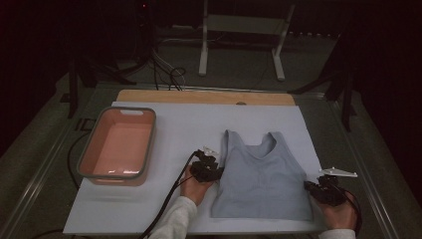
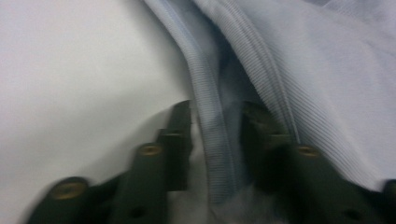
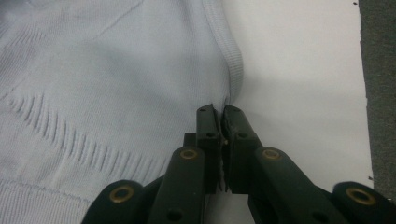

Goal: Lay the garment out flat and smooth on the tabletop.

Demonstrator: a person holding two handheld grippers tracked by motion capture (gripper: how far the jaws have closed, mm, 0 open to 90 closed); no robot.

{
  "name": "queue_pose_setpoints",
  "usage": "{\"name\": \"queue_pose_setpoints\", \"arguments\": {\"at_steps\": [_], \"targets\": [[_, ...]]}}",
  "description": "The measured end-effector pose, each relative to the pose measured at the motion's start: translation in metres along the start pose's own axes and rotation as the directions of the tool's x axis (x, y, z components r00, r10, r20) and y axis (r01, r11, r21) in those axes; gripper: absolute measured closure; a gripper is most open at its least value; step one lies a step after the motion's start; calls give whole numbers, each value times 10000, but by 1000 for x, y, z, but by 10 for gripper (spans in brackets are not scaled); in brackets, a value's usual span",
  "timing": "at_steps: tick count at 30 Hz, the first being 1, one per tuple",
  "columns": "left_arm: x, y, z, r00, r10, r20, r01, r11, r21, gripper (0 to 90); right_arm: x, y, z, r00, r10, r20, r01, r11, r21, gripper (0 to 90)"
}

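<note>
Table point(image 1: 164, 129) carries a white sheet; the pink tub point(image 1: 118, 144) stands near its left edge, and the blue tank top point(image 1: 261, 177) lies flat toward the front right corner. The left gripper point(image 2: 212, 135) has its jaws apart around the ribbed left side edge. The right gripper point(image 3: 222, 122) is pinched closed on the right side edge. If only the right one pulls, I judge the cloth can drag and wrinkle, because the left is not yet clamped.
</note>
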State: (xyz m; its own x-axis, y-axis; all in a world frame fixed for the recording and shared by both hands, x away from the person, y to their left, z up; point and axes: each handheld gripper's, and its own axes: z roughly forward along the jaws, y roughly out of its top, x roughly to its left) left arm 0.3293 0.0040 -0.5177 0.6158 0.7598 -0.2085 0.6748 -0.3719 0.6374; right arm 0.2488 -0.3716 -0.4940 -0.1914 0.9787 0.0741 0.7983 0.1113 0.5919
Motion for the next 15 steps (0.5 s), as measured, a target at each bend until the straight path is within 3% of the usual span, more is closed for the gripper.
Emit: {"name": "queue_pose_setpoints", "arguments": {"at_steps": [4, 8, 15], "targets": [[1, 1, -1, 9998, 40, 182, -40, 10000, 27, 900, 1, 0, 0, 10000, -68, -16, 68, 10000, -44, 865], [5, 1, -5, 9996, 94, 252, -93, 9999, -52, 900, 1, 0, 0, 9999, -99, -42, 98, 9999, -72, 865], [15, 4, -13, 9996, -261, 89, 264, 9991, -322, 900, 2, 0, -1, 9998, -105, -192, 102, 9998, -152, 865]]}}
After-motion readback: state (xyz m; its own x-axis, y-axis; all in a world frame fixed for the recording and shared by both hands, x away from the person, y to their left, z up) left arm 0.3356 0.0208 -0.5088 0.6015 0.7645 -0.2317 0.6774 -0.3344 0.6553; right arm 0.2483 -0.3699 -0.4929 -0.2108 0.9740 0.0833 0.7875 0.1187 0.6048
